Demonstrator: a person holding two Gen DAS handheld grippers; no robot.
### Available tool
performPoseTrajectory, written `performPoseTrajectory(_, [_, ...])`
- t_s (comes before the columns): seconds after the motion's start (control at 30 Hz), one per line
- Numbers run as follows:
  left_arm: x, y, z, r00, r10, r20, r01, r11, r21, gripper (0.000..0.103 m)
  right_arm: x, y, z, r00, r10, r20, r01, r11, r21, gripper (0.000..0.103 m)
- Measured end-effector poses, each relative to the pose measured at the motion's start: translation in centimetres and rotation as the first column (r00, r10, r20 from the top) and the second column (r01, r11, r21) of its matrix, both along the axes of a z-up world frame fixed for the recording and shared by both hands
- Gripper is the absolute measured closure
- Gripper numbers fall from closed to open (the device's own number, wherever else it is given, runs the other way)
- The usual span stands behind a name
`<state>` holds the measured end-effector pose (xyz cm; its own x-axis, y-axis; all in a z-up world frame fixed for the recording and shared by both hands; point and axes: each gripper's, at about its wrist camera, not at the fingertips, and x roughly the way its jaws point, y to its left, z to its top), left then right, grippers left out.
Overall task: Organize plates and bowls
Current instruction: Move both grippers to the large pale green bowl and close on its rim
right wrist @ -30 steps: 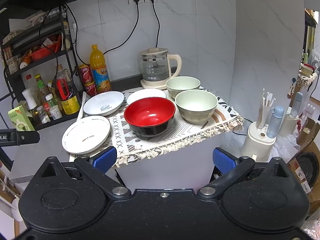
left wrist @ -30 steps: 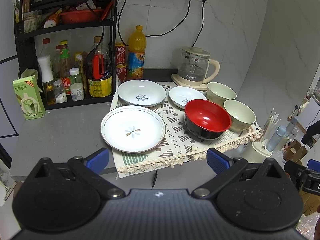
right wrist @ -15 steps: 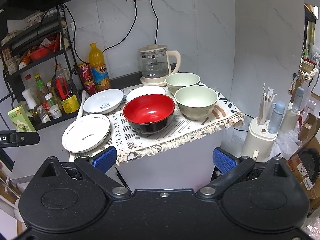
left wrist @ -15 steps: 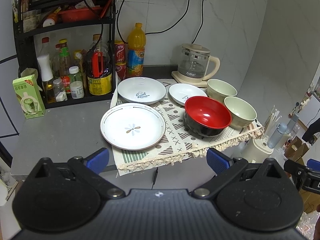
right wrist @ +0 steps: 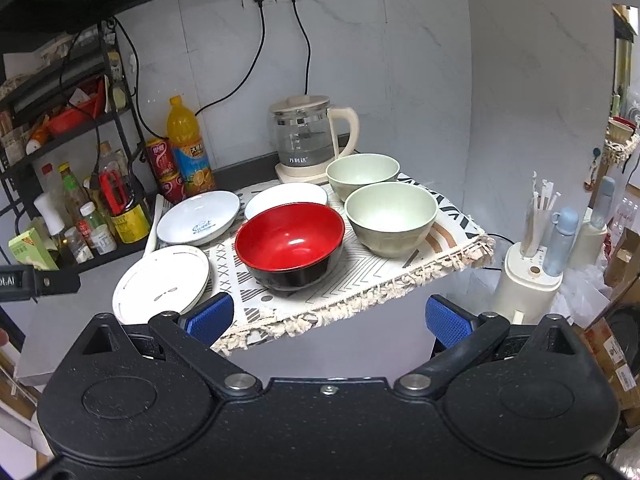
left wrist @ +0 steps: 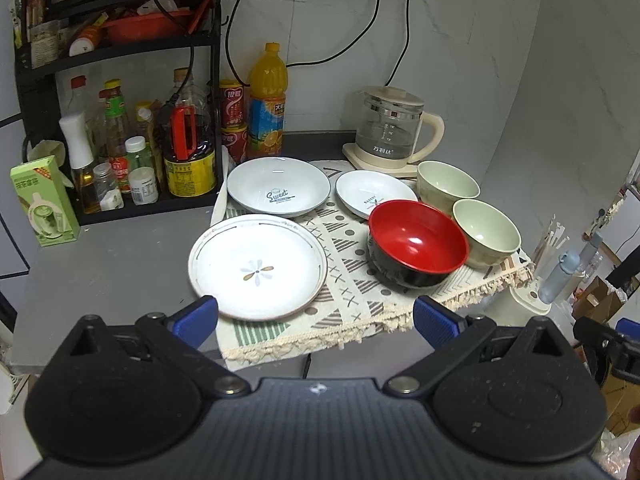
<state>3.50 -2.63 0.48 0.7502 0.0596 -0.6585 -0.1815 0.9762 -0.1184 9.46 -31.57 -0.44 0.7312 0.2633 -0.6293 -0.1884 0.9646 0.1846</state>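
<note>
Blue-padded left gripper (left wrist: 316,318) at frame bottom, jaws spread wide, nothing held; right gripper (right wrist: 328,318) same, wide and empty. Nearest the left: flower plate (left wrist: 258,266), lower centre, just ahead and slightly left of its gap, on the patterned mat (left wrist: 352,280). Red bowl (right wrist: 290,242) sits dead ahead of the right, centre frame. Further back, two white dishes and two green bowls, upper centre-right. Left looks closer to the plates, right to the bowls.

The bowl (left wrist: 417,245) was red inside, black outside; two bowls (left wrist: 486,231) pale green; the white plate (left wrist: 258,271) bore a flower motif; the cloth (left wrist: 352,280) showed geometric marks.
</note>
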Motion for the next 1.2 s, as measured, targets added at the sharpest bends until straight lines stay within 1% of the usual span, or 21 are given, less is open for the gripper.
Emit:
performPoseTrajectory(0.2, [3.5,0.1,-0.3,1.000,0.013,-0.012,-0.014,0.999,-0.029,0.000,3.0,0.3,-0.1,1.000,0.020,-0.011,-0.020,1.000,-0.019,0.000])
performPoseTrajectory(0.4, [6.4,-0.3,-0.2,1.000,0.015,-0.008,-0.015,0.999,-0.040,0.001,5.8,0.2,-0.6,0.999,0.024,-0.034,-0.024,1.000,-0.004,0.000])
performPoseTrajectory(0.53, [8.5,-0.6,-0.5,1.000,0.015,-0.025,-0.016,0.999,-0.028,0.000,7.7,-0.1,-1.0,0.999,0.019,-0.047,-0.019,1.000,-0.003,0.000])
performPoseTrajectory(0.63, [10.1,-1.0,-0.9,0.999,0.000,-0.044,-0.002,0.999,-0.038,0.000,8.9,-0.4,-1.4,0.998,0.010,-0.057,-0.010,1.000,0.000,0.000])
performPoseTrajectory(0.87, [13.7,-1.9,-1.7,0.998,-0.019,-0.057,0.016,0.999,-0.047,0.000,11.9,-0.9,-2.4,0.996,-0.004,-0.090,0.003,1.000,-0.016,0.000])
performPoseTrajectory(1.2, [19.7,-3.8,-3.0,0.993,-0.063,-0.096,0.056,0.996,-0.070,0.000,16.4,-2.1,-4.4,0.988,-0.029,-0.153,0.027,1.000,-0.017,0.000])
